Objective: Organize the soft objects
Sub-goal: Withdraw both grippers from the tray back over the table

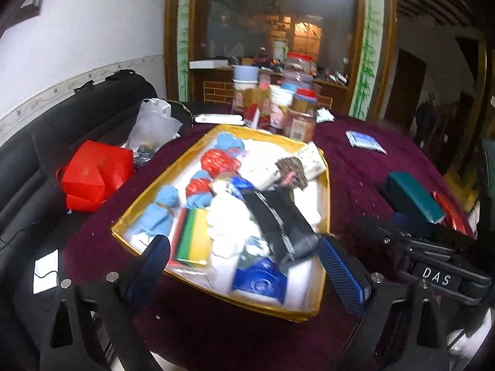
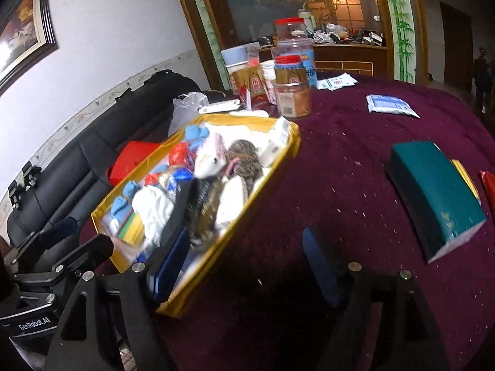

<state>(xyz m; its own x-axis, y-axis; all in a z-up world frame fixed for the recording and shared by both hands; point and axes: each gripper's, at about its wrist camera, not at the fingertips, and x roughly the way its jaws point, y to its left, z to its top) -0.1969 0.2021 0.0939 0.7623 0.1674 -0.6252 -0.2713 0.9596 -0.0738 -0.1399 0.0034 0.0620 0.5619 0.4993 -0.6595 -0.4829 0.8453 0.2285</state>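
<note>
While both tongs hang empty above the counter (image 2: 355, 160), left tongs (image 1: 244, 266) spread wide over the gold-rimmed tray (image 1: 321, 312), right tongs (image 2: 247, 262) parted about the tray's near corner, gripping nothing. Lying inside the tray: blue cloth bundles (image 1: 161, 213), white wadded fabric (image 1: 229, 225), a black strap (image 1: 275, 213). Probably light, limp, prone to sagging; best pinched at a thick bunched fold, not a loose edge.
</note>
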